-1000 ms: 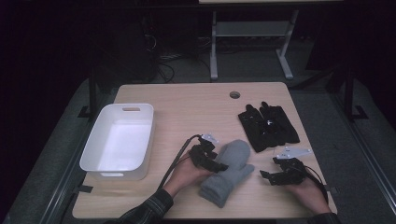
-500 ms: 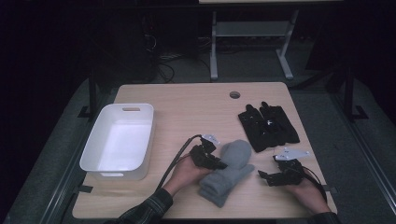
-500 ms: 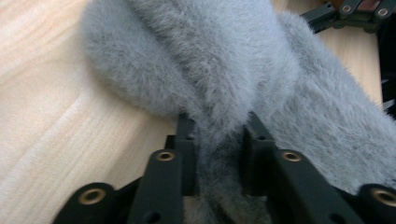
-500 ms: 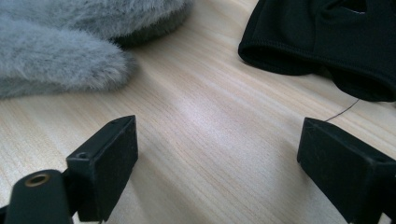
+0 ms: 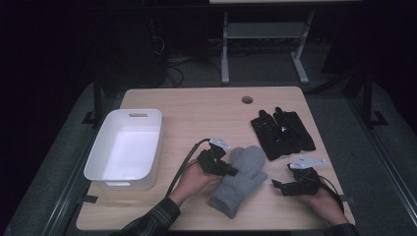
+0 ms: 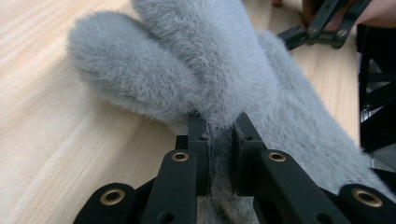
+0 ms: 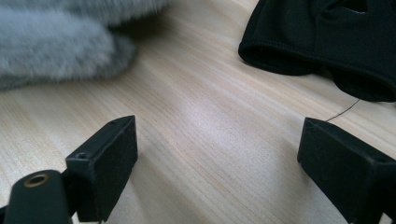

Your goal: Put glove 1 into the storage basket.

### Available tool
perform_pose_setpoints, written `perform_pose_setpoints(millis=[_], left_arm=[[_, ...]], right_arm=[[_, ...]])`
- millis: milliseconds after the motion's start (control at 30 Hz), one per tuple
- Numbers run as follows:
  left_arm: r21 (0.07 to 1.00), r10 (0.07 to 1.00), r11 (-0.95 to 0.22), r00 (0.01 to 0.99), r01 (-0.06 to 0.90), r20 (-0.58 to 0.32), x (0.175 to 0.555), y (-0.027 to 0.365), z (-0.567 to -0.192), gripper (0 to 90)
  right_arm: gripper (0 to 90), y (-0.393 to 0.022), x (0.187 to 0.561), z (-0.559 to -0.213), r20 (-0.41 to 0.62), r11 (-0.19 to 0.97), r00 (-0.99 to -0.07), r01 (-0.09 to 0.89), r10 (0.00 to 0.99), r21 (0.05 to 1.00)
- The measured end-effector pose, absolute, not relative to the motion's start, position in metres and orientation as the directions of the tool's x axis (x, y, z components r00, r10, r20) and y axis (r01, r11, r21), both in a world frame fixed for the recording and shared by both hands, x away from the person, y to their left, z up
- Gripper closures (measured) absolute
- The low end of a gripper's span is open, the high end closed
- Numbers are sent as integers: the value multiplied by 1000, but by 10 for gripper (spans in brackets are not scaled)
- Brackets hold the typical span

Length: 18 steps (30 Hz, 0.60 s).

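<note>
- The left claw (image 6: 219, 140), whose jaws have just been closing, is pinching a fold of the grey mitten (image 5: 241, 179) at the mitten's left edge.
- The grey mitten is lying on the desk (image 5: 196, 108) near its front edge, cuff toward the person.
- The right claw (image 7: 217, 154) is standing wide over bare desk, just right of the mitten and holding nothing.
- A black glove (image 5: 282, 133) is lying behind the mitten, to its right.
- A white tub (image 5: 101, 160) is sitting well left of the mitten.

I see a fluffy grey fleece mitten (image 6: 210, 79), matt black cloth gloves (image 5: 282, 133), a smooth light wood-grain table (image 7: 210, 135) and a glossy white plastic tub (image 5: 125, 147).
</note>
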<state>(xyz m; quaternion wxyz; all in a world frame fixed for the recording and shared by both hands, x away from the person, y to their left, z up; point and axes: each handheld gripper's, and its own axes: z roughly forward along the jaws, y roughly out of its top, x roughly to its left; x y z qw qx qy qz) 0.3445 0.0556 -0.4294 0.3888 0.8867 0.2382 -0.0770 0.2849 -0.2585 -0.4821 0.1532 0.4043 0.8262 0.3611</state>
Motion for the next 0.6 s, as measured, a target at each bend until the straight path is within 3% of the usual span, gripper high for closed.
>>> perform_pose_setpoints(millis=[600], left_arm=[[725,437,-497,859,477,-266,355,110,-364,812]], right_arm=[[118,-259,285,-482,36,415,-629,554,777,722]])
